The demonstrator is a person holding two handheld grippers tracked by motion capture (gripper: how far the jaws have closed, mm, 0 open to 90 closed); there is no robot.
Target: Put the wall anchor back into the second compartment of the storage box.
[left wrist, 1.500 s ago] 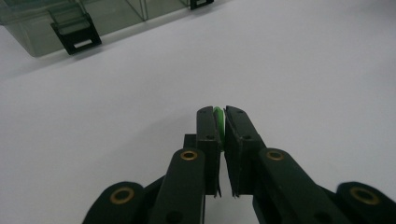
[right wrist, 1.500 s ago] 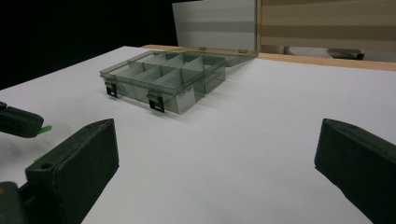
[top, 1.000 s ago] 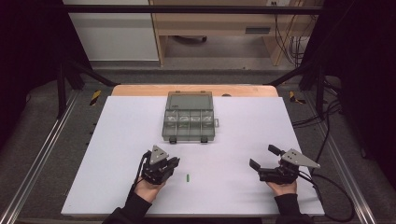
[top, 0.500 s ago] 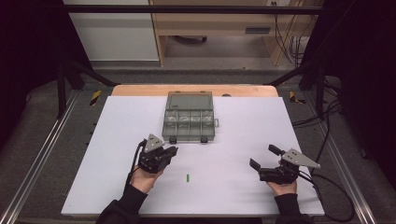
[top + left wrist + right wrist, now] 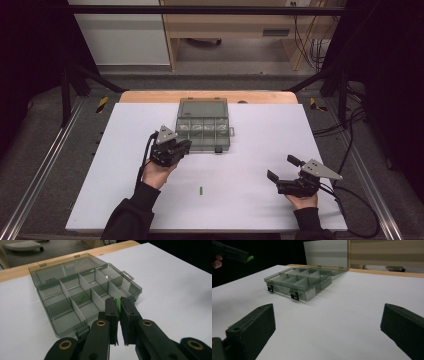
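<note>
The left hand (image 5: 156,172) is raised off the worktop (image 5: 260,210), forearm angled in from the near edge, carrying the left gripper (image 5: 117,305) toward the near left corner of the box (image 5: 204,125). Its fingers (image 5: 111,307) are drawn together and clamped on a small green piece (image 5: 117,307), which stands upright between the pads with its top poking out above them; in the right gripper view the same green tip (image 5: 250,258) shows at the nose of that gripper, held clear above the surface. The right hand (image 5: 301,201) rests low near the worktop's near right corner, the right gripper (image 5: 282,168) lying roughly level and pointing toward the far left. Its fingers (image 5: 252,330) stand wide apart with nothing between them, only bare white surface. The box is one clear grey organiser, sitting at the middle of the far edge with its lid folded back flat behind it, two black latches on its near wall, and dividers splitting it into two rows of compartments. One green piece (image 5: 80,299) lies inside a middle compartment. Another green piece (image 5: 201,190) lies alone on the worktop near the middle of the near edge, well apart from both grippers. That makes three green pieces in all.
</note>
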